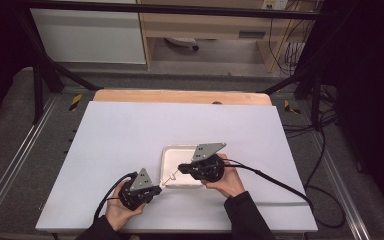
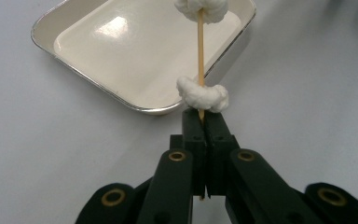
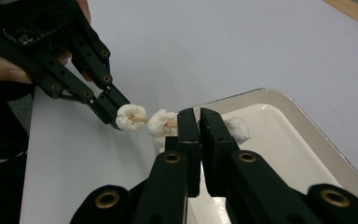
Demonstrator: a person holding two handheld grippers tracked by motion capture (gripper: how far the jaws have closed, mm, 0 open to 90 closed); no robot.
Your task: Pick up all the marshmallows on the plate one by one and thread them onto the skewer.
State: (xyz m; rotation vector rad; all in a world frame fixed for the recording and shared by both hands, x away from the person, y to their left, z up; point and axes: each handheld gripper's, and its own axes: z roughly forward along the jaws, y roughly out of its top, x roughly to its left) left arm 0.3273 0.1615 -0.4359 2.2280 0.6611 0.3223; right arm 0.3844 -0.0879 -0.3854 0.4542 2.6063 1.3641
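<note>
Left claw (image 2: 204, 122) clamps the butt of a thin wooden skewer (image 2: 200, 46) at lower centre, over the white tray's (image 2: 74, 70) edge; right claw (image 3: 199, 122), nearly together, pinches its far end. Soft, light puffs (image 2: 203, 95) would crush easily; the brittle stick is the safer grip.

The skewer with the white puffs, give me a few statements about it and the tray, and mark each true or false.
1. The left claw is shut on the skewer. True.
2. The tray is full of food. False: its inside looks bare.
3. White puffs are threaded on the skewer. True.
4. The skewer lies flat on the table. False: it is held up between the two claws, over the tray's edge.
5. The right claw stands wide open. False: its jaws are nearly together, at the skewer's far end.
</note>
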